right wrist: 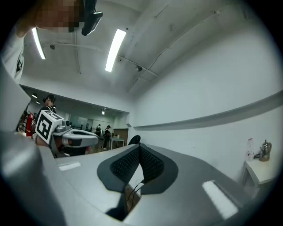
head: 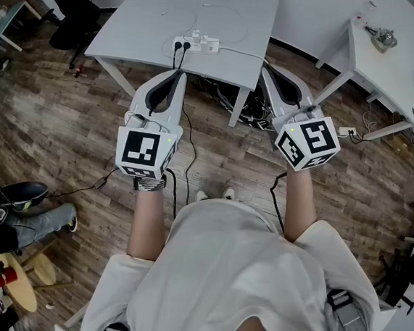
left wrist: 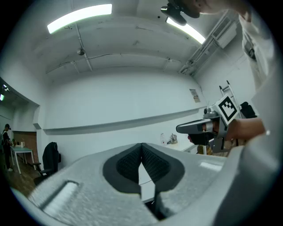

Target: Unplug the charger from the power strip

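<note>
Both grippers are held level in front of the person, well short of the white table point(head: 134, 16). The left gripper point(left wrist: 141, 146) has its ribbed pads pressed together at the tips with nothing between them. The right gripper point(right wrist: 139, 146) is likewise closed and empty; only thin dark cords on the floor show through the gap under its pads.

The power strip point(head: 204, 46) lies near the table's front edge, seen from the head view just beyond the left gripper's nose. Two black plugs point(head: 182, 46) sit at its left end, their cords dropping off the edge. A small white block on the strip is probably the charger point(head: 196, 36), still plugged in, though it is too small to be sure. A thin white cable point(head: 228, 18) loops behind it. Neither gripper view shows the strip.
</note>
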The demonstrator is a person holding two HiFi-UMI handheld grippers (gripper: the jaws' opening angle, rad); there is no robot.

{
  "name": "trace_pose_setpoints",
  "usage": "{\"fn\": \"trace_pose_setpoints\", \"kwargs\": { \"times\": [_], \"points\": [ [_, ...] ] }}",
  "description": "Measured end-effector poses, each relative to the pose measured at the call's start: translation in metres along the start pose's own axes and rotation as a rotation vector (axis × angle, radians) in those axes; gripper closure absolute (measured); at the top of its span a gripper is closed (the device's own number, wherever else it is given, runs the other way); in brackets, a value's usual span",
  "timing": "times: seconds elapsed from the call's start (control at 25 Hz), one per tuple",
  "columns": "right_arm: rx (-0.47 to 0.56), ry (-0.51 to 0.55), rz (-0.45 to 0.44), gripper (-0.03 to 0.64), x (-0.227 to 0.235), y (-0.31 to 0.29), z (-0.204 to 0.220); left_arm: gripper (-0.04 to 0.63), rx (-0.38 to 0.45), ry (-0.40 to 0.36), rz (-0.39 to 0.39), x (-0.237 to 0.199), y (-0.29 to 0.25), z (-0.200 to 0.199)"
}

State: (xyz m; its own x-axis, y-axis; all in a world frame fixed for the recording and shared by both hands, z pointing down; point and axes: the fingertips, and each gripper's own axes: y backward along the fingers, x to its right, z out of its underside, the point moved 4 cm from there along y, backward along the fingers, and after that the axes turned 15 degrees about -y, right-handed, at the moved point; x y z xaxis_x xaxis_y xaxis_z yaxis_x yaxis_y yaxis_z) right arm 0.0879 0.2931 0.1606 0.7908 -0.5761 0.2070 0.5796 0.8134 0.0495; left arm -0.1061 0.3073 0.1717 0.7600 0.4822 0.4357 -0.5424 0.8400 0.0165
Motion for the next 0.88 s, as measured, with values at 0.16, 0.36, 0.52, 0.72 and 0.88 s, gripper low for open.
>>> {"fn": "trace_pose_setpoints", "kwargs": {
  "times": [0.16,0.36,0.52,0.72,0.88],
  "points": [
    [-0.045,-0.009,-0.016,0.615,-0.004,0.005,0.007,0.591,-0.008,-0.007,-0.002,0.006,0.004,-0.002],
    [0.0,-0.012,0.003,0.615,0.002,0.015,0.006,0.591,-0.022,-0.002,-0.011,0.011,0.003,0.0],
    [0.005,-0.009,-0.011,0.615,0.01,0.021,0.009,0.591,-0.036,0.005,-0.022,0.018,0.0,0.003],
    [0.002,-0.009,-0.046,0.615,0.022,0.024,0.013,0.591,-0.067,0.017,-0.042,0.027,-0.006,0.007],
    [0.005,0.003,-0.036,0.615,0.036,0.025,0.018,0.591,-0.096,0.023,-0.063,0.035,-0.011,0.012]
  ]
}}
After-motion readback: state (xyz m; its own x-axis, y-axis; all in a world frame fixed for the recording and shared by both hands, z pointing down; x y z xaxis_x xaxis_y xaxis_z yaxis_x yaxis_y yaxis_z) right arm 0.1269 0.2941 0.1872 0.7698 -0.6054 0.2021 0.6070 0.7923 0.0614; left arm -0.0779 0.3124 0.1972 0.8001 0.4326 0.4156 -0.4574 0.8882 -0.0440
